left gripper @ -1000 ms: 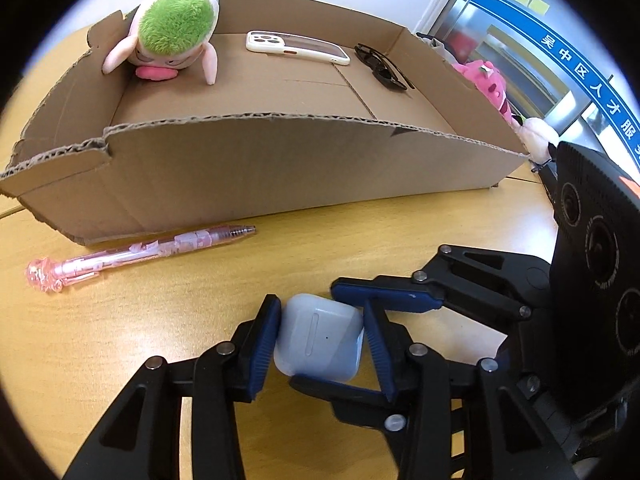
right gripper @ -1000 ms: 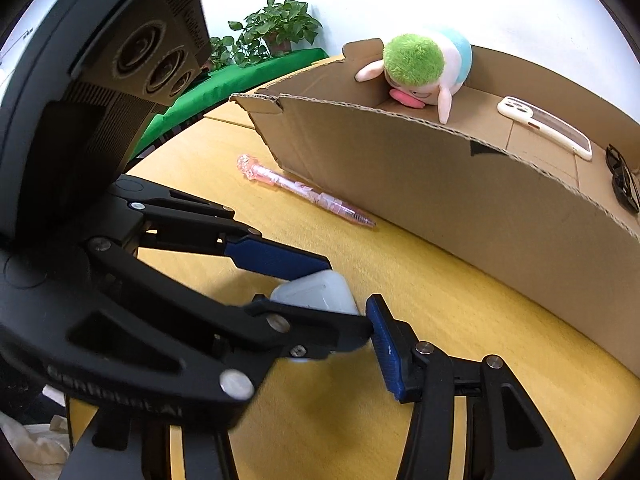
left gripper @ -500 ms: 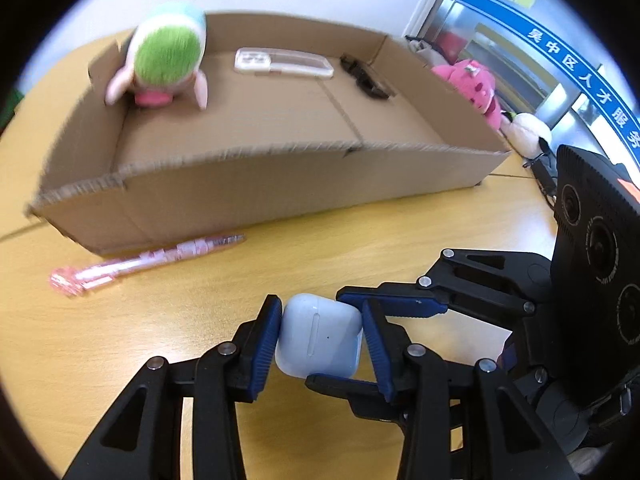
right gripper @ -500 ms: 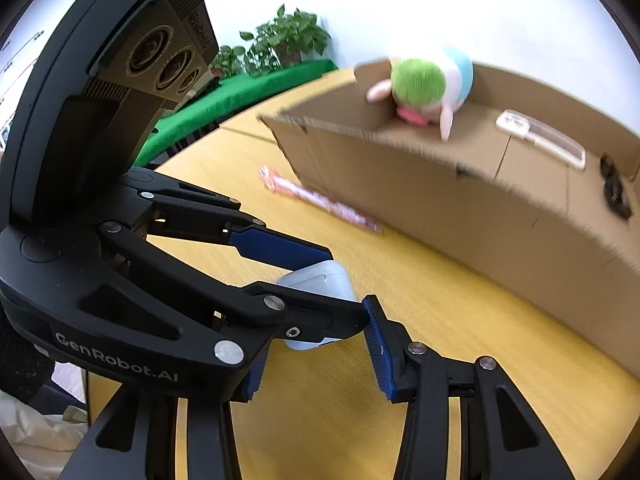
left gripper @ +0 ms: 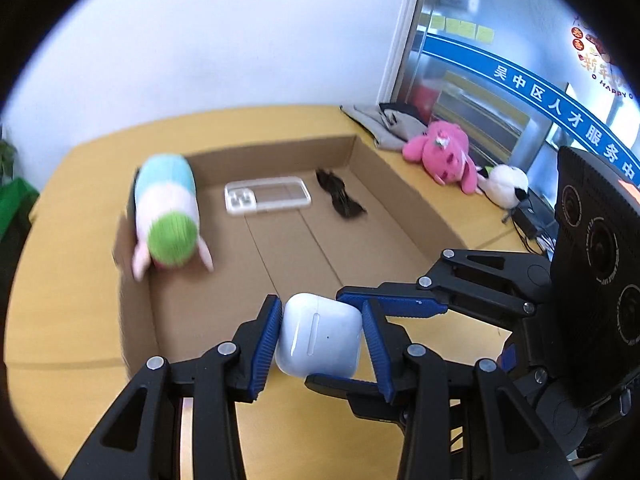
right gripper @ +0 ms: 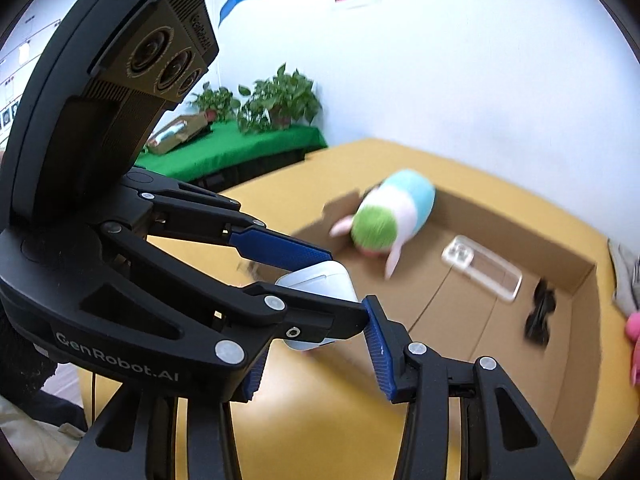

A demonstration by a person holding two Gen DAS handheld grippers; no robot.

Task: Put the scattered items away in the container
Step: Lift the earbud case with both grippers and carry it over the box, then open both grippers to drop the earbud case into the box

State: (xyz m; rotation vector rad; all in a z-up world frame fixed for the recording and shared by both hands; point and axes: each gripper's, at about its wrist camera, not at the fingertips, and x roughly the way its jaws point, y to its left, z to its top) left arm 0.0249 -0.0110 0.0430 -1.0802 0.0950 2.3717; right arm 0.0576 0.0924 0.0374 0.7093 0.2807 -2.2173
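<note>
The left gripper [left gripper: 322,334] jaws clamp the white rounded plastic earbud case [left gripper: 318,336], the right gripper [right gripper: 316,320] jaws bracing it crosswise, just above the near wall of the shallow brown cardboard box [left gripper: 404,196], likely for a steady drop.

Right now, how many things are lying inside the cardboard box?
3. A green-haired plush toy at the left end, a clear phone case near the far wall, and a dark pair of glasses to its right. The near wall may hide more.
</note>
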